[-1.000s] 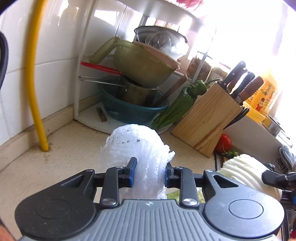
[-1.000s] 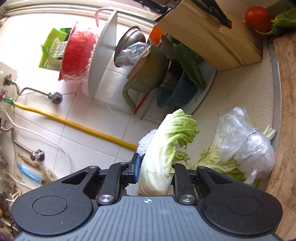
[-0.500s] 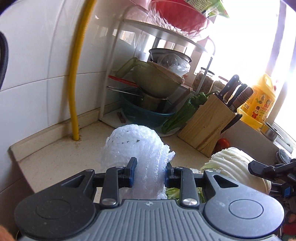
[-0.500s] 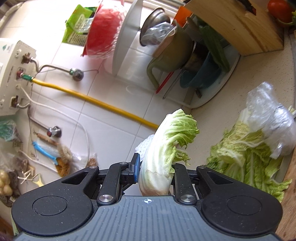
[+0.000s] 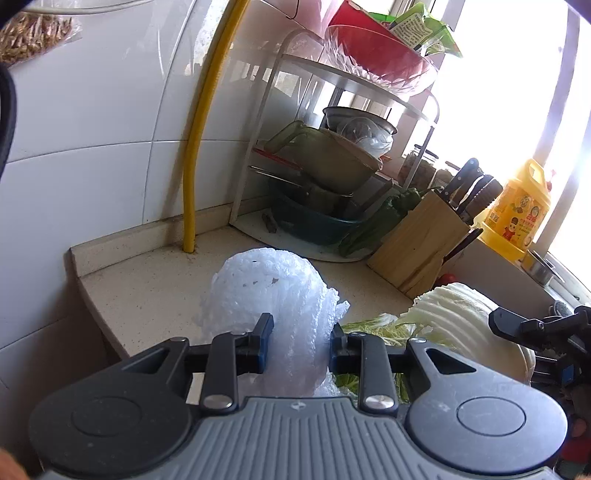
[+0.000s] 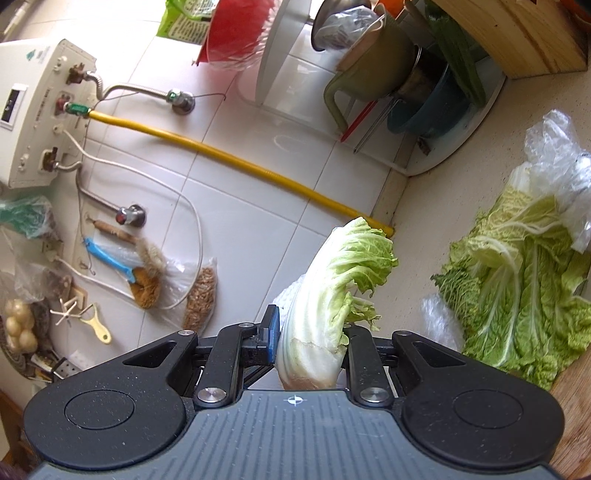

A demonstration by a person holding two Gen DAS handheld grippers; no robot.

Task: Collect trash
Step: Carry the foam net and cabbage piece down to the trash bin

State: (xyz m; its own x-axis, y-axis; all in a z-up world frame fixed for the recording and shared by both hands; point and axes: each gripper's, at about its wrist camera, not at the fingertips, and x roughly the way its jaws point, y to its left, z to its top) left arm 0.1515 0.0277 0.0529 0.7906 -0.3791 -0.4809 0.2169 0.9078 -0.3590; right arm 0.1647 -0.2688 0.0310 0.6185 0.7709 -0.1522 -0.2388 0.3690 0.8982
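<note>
l gripper (image 5: 300, 341): foam net (image 5: 273, 291) | r gripper (image 6: 309, 341): cabbage leaf (image 6: 332, 295) | labels unreadable

print on yellow bottle (image 5: 514, 214), green packet (image 6: 184, 20), none legible

**Colours on the kitchen tabletop**

White foam net (image 5: 273, 291); pale green and white cabbage leaf (image 6: 332, 295). Speckled beige tabletop (image 5: 155, 291), glossy white wall tiles (image 5: 92, 110), yellow hose (image 5: 201, 140), red bowl (image 5: 373, 51), teal basin (image 5: 314, 221), light wood knife block (image 5: 421, 243), yellow bottle (image 5: 517, 214).
</note>
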